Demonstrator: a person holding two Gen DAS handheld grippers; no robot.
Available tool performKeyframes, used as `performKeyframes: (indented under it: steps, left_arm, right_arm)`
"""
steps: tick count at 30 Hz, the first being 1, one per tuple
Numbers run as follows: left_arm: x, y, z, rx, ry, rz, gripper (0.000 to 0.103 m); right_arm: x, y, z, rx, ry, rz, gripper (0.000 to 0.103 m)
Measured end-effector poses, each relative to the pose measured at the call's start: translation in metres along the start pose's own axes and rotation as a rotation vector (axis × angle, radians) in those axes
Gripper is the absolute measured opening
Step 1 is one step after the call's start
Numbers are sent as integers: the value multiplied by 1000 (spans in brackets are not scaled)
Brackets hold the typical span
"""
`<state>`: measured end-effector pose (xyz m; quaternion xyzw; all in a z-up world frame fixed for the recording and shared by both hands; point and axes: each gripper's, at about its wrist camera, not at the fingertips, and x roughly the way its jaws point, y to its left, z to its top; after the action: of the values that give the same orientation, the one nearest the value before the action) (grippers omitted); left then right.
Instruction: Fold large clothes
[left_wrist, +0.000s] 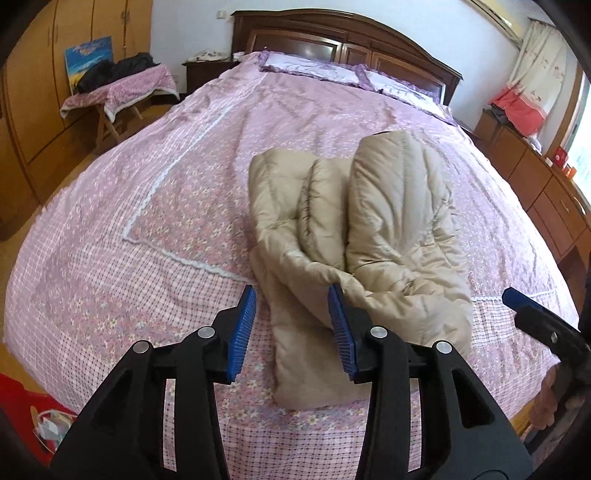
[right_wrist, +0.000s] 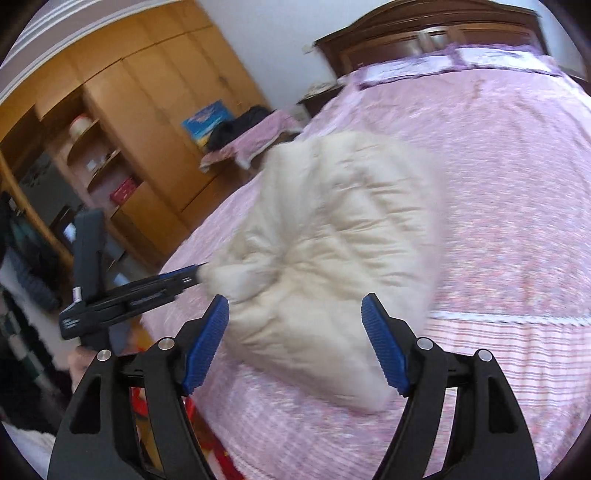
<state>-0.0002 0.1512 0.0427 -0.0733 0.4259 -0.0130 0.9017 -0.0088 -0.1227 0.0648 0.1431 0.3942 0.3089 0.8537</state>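
Note:
A beige padded jacket (left_wrist: 369, 221) lies bundled on the pink bed (left_wrist: 147, 258), one sleeve running toward the near edge. My left gripper (left_wrist: 291, 295) is open, its fingers on either side of that sleeve, above it. The right gripper (left_wrist: 517, 299) shows at the right edge of the left wrist view. In the right wrist view the jacket (right_wrist: 325, 251) looks cream and blurred. My right gripper (right_wrist: 295, 306) is open and empty over the jacket's near end. The left gripper (right_wrist: 192, 275) shows there at the jacket's left edge.
Purple pillows (left_wrist: 314, 70) and a dark wood headboard (left_wrist: 351, 40) stand at the far end. A small covered table with dark clothes (left_wrist: 118, 85) and wooden wardrobes (right_wrist: 140, 122) are on the left. A wooden dresser (left_wrist: 535, 184) runs along the right.

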Motion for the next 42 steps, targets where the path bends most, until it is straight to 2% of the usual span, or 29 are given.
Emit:
performKeyframes:
  steps: [7, 9, 11, 15, 19, 22, 25, 26, 27, 28, 29, 31, 35, 42]
  left_arm:
    - [-4, -20, 14, 21, -17, 4, 41]
    - [-7, -24, 20, 38, -28, 10, 49]
    - [-10, -27, 25, 58, -50, 22, 69]
    - [-12, -40, 34, 107, -62, 17, 72]
    - [3, -60, 46, 161, -42, 6, 72]
    - [24, -79, 56, 228, -42, 18, 86]
    - [47, -89, 63, 255, -26, 45, 86]
    - [51, -90, 65, 254, -24, 42, 81]
    - [54, -90, 67, 248, -28, 34, 71]
    - [57, -88, 69, 238, -12, 3, 48]
    - [59, -87, 69, 224, 2, -15, 41]
    - [57, -80, 70, 190, 0, -18, 36]
    - [47, -64, 67, 161, -11, -3, 36]
    - [40, -24, 59, 95, -13, 51, 36]
  right_arm:
    - [-23, -51, -2, 138, -86, -65, 73]
    - [-23, -61, -3, 164, -90, -98, 73]
    - [-20, -67, -5, 202, -82, -123, 73]
    - [-4, -78, -7, 246, -58, -138, 73]
    - [11, -84, -6, 267, -41, -138, 73]
    - [18, -88, -6, 274, -43, -135, 73]
    - [24, -91, -2, 270, -49, -141, 73]
    - [27, -91, -1, 267, -48, -147, 73]
    - [30, -91, 2, 263, -45, -152, 73]
    - [34, -91, 3, 260, -41, -151, 73]
    - [40, -90, 4, 257, -33, -139, 70]
    - [49, -88, 7, 256, -16, -104, 66]
    - [63, -69, 13, 211, 5, -29, 63]
    - [82, -24, 24, 42, 25, -56, 63]
